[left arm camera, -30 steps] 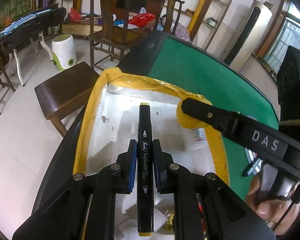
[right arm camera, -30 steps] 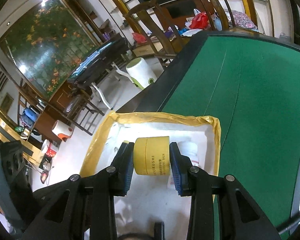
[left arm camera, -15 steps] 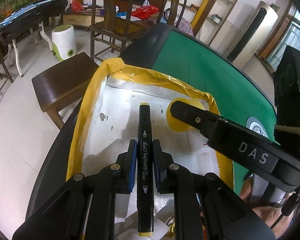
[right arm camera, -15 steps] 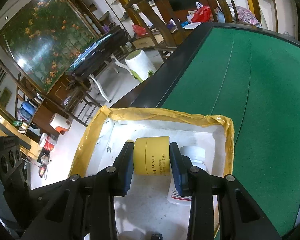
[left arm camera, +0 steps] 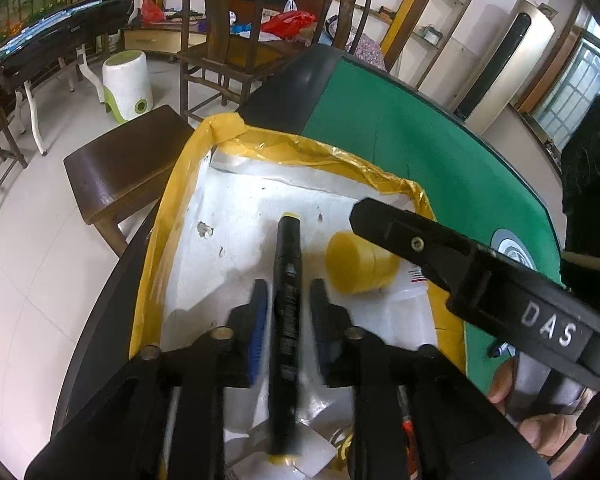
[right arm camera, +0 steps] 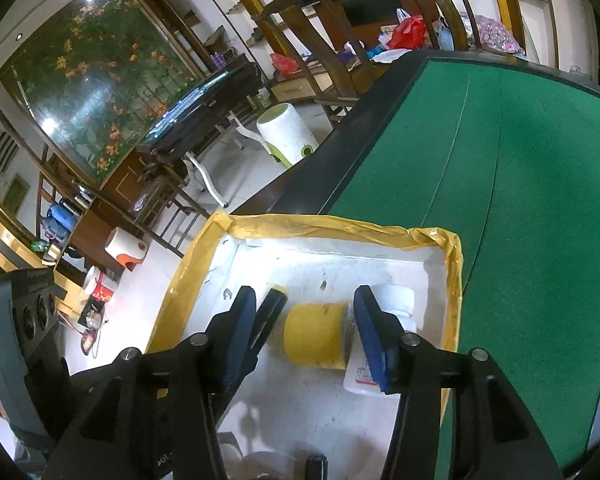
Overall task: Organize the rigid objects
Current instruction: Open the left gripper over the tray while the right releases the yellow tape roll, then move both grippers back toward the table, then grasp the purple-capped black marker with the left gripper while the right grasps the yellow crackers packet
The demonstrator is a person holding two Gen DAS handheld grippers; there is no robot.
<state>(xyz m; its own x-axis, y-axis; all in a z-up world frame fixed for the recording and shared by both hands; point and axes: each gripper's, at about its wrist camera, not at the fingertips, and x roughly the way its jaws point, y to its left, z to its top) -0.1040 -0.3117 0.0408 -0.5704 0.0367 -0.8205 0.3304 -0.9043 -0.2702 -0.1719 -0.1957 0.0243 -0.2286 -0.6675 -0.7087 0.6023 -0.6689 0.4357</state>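
Hovering over a white foam box [left arm camera: 180, 216] w/ yellow-taped rim, both grippers pointing down into it.

Left gripper [left arm camera: 287, 300]: jaws just been opening, now slightly apart. Black marker [left arm camera: 286, 276] between the blue pads [left arm camera: 258, 320], lengthwise along the fingers, w/ small gaps either side; blurred, so contact w/ pads hard to call, looks released. Yellow-capped tip ahead of fingertips, other yellow end back under the gripper body.

Right gripper [right arm camera: 304, 332]: jaws also just been opening, now well apart. Yellow jar [right arm camera: 314, 336] lying on its side on box floor, between the fingers, pads clear of it on both sides. Nearer the right finger [right arm camera: 370, 332] than the left one. White bottle [right arm camera: 396, 308] w/ white cap just beyond and partly behind right finger, touching or nearly touching jar, can't tell which. Marker's tip [right arm camera: 274, 304] just inside right gripper's left finger, beside the jar.

From left wrist view: jar [left arm camera: 360, 264] ahead and right of left fingertips, partly under a right gripper finger [left arm camera: 400, 228] crossing in from the right. Person's hand [left arm camera: 540, 420] at lower right, behind that gripper.

Box sitting at corner of green felt table [right arm camera: 520, 168], dark rim. Wooden stool [left arm camera: 124, 160] on floor beyond left side of box.
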